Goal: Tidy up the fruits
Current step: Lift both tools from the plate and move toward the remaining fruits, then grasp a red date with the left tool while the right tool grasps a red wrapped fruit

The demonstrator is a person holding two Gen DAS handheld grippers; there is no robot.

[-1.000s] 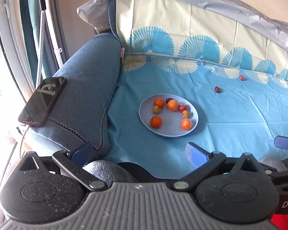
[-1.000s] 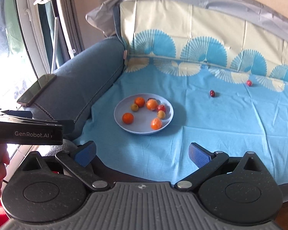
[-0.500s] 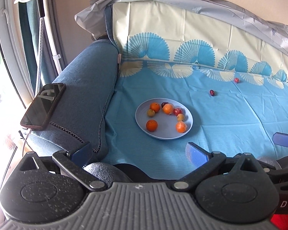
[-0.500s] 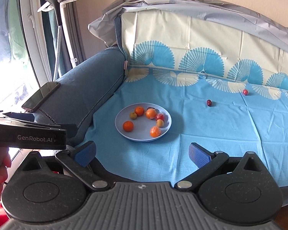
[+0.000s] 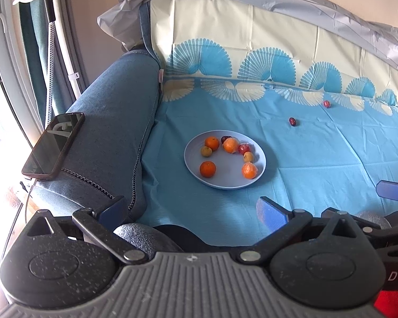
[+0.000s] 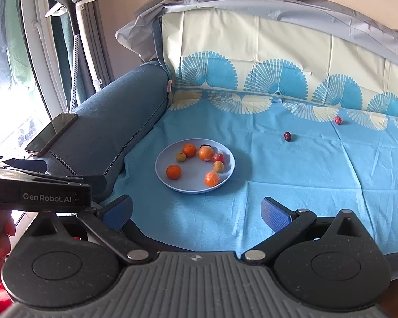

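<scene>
A pale blue plate [image 5: 225,184] [image 6: 161,177] sits on the blue-sheeted sofa seat and holds several small fruits: oranges, yellowish ones and red ones. Two loose red fruits lie farther back on the sheet: a dark one [image 5: 292,121] [image 6: 287,136] and a brighter one [image 5: 326,104] [image 6: 337,120] near the backrest. My left gripper [image 5: 191,210] is open and empty, held near the seat's front edge, well short of the plate. My right gripper [image 6: 196,213] is also open and empty, to the right of the left one.
A denim-blue armrest [image 5: 111,122] borders the seat on the left, with a black phone [image 5: 54,144] lying on it. A garment steamer stand [image 6: 74,34] and curtains stand by the window at far left. The patterned backrest [image 5: 252,61] closes the rear.
Both grippers have pulled back and risen a little, so the plate and fruits look smaller and lower in view. Nothing on the sofa has moved.
</scene>
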